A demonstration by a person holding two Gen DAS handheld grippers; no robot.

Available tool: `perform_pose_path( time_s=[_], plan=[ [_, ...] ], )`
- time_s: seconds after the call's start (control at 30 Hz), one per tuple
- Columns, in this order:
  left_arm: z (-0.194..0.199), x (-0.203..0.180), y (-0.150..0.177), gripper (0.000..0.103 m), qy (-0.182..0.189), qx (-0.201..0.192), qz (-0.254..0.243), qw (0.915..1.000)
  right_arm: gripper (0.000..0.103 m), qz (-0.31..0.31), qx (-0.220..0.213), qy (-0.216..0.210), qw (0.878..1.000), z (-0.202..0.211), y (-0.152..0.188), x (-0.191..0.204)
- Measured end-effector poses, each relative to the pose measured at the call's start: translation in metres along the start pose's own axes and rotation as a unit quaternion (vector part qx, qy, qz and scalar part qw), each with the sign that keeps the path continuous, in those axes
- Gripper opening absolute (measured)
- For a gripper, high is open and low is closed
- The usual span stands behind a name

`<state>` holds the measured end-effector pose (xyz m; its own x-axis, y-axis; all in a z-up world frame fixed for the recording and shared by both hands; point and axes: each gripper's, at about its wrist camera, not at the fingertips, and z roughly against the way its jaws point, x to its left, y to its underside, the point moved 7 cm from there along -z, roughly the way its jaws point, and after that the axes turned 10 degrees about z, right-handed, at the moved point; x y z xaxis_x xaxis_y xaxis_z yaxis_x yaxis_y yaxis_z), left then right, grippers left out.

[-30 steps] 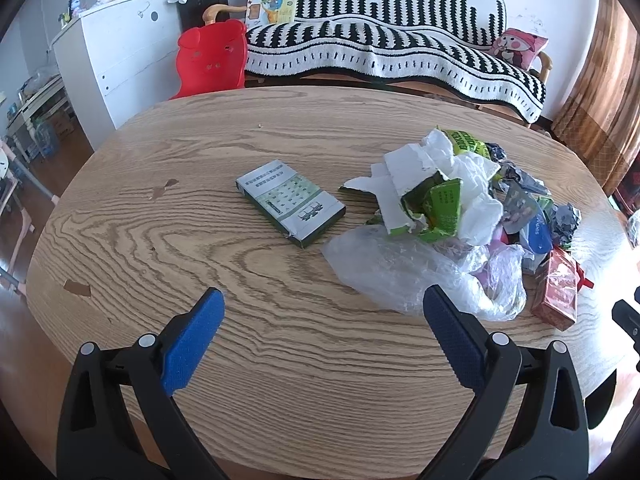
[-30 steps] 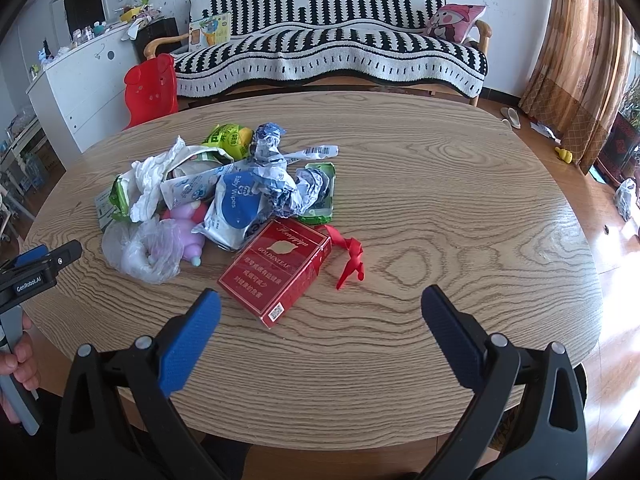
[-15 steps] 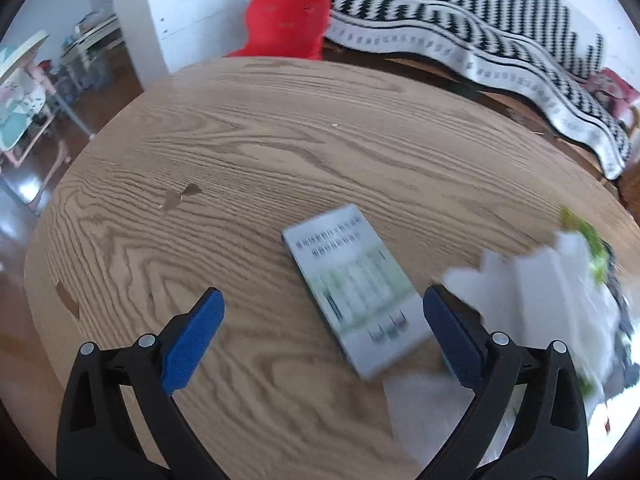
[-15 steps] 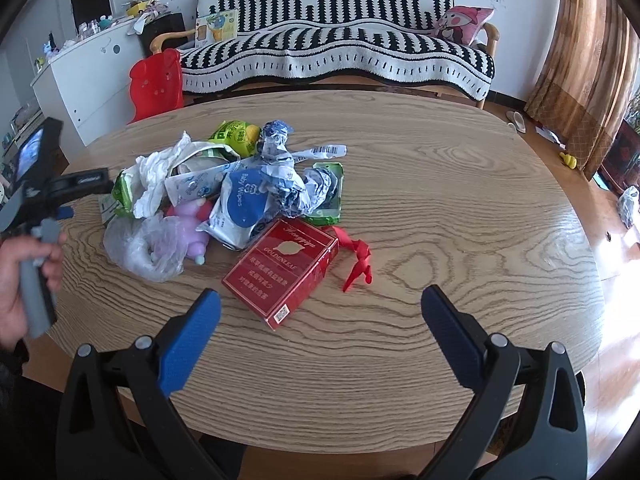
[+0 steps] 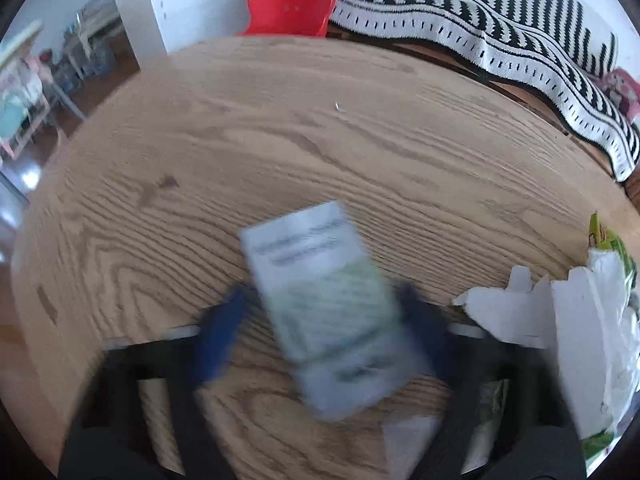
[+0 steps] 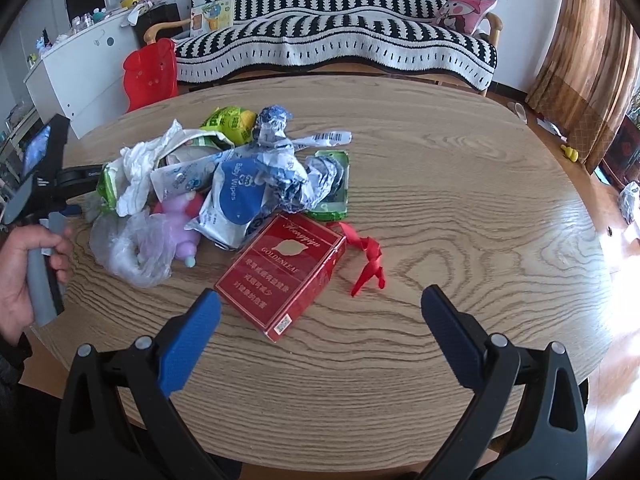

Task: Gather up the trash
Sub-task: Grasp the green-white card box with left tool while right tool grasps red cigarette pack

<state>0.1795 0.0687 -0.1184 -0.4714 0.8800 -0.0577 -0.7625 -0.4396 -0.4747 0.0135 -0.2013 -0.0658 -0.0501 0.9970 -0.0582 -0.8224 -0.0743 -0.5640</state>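
- While the left claw [image 5: 320,320] has just been narrowing around the white box [image 5: 320,304], its pads look not yet pressed on.
- Just right of it: torn paper [image 5: 560,320].
- Right claw [image 6: 320,332] gapes wide, empty; red box [image 6: 284,272] just ahead, heap [image 6: 224,184] beyond.
- Everything lies on the table [image 6: 460,200]; nothing collected.

Your left gripper [image 5: 320,320] has travelled from short of the trash pile to over the white-and-green box [image 5: 324,304]. Its jaws have just been closing, with the box now between them; blur hides any contact. Your right gripper [image 6: 320,320] sits slightly nearer the red carton [image 6: 280,272].
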Motion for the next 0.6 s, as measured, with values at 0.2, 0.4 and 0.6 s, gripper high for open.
perform_pose_path(
  time_s=[0.2,0.4,0.6],
  plan=[
    [0.019,0.015,0.002,0.057,0.031,0.007,0.005,0.9995,0.097,-0.01,0.024,-0.003,1.0,-0.026,-0.003,0.014],
    [0.055,0.015,0.009,0.057,0.061,-0.022,-0.017,0.9978,0.097,-0.039,0.05,-0.011,0.998,-0.057,-0.009,0.024],
    [0.09,-0.021,0.032,0.057,0.097,-0.042,-0.071,0.9919,0.078,-0.019,0.054,-0.002,0.998,-0.059,-0.011,0.023]
  ],
)
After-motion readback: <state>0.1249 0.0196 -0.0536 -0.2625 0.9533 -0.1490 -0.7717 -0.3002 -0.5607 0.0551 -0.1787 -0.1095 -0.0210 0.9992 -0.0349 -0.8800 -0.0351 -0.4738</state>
